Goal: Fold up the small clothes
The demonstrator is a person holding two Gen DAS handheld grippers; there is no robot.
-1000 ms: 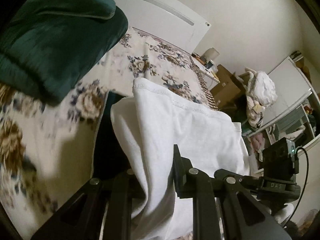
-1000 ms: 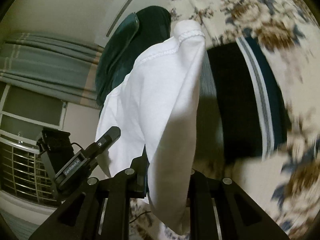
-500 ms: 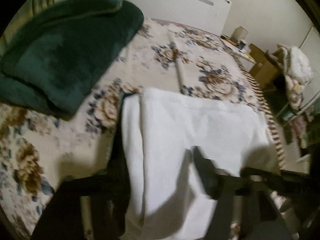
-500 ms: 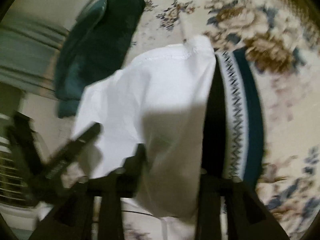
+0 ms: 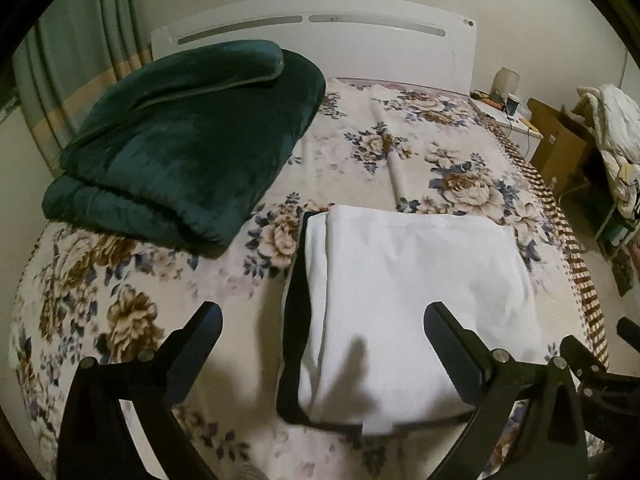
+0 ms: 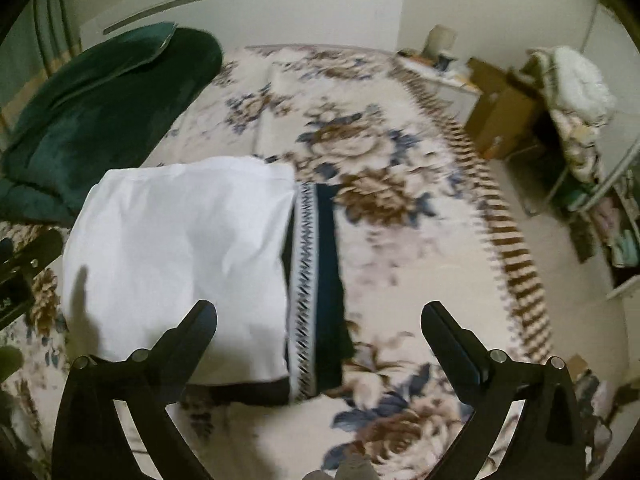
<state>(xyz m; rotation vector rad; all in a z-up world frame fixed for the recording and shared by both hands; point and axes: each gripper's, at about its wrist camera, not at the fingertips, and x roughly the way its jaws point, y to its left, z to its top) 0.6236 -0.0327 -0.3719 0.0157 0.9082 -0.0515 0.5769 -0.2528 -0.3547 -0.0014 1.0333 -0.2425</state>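
Observation:
A folded white garment [image 5: 412, 296] lies flat on the floral bedspread [image 5: 360, 152], on top of a dark folded garment [image 5: 296, 320] with a patterned blue and white band [image 6: 306, 280]. The white garment also shows in the right wrist view [image 6: 180, 256]. My left gripper [image 5: 323, 318] is open and empty above the white garment's near edge. My right gripper [image 6: 319, 316] is open and empty above the pile's right side.
A folded dark green blanket [image 5: 184, 140] lies at the bed's far left. The white headboard [image 5: 320, 36] stands behind. Right of the bed are a nightstand [image 5: 508, 112], cardboard boxes [image 5: 556, 144] and a rack with heaped laundry [image 5: 616, 128].
Both grippers held the white garment up a second ago. They laid it down on the dark garment, opened and drew back.

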